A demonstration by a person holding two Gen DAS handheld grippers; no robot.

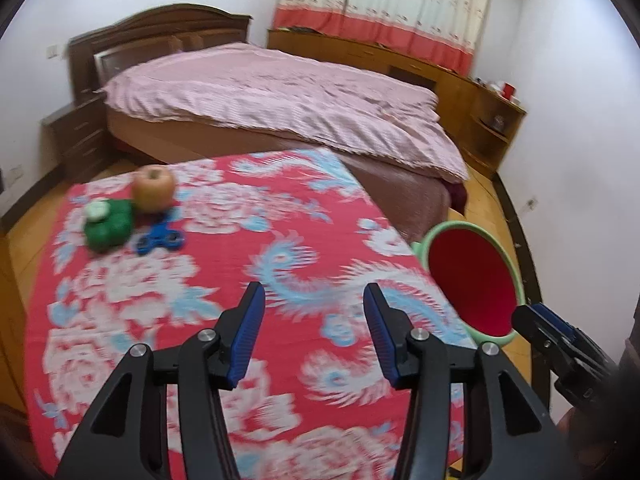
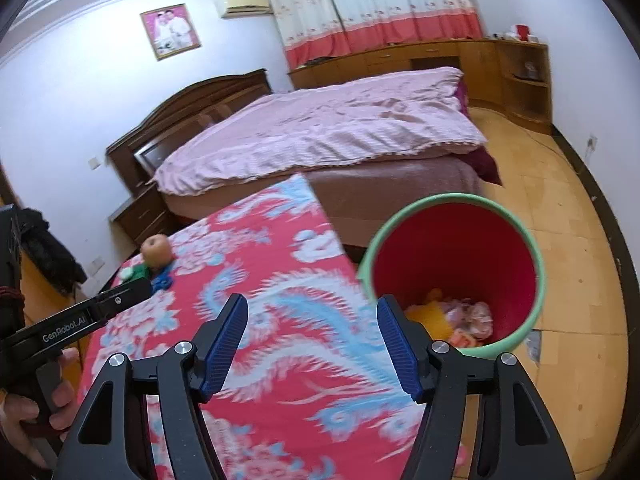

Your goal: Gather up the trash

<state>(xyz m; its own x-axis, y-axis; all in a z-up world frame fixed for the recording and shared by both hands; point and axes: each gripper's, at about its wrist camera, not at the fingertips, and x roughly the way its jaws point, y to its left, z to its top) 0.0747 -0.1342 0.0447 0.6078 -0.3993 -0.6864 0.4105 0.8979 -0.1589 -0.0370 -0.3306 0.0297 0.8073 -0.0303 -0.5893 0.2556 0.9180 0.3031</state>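
A: Both empty. Left gripper (image 1: 314, 334) jaws spread, over the counter (image 1: 248, 320). Right gripper (image 2: 312, 346) also spread, at the counter edge by the bin (image 2: 536, 248).

B: What's left?

A: Far corner: apple (image 1: 154, 188), green item (image 1: 110, 226) with a white lid, blue spinner (image 1: 160, 238), all touching. Bin already holds scraps.

B: Which is trash?

A: Can't tell; green one is my guess. Left is nearer. Approach from the open side, close on it alone, don't nudge the apple off the edge.
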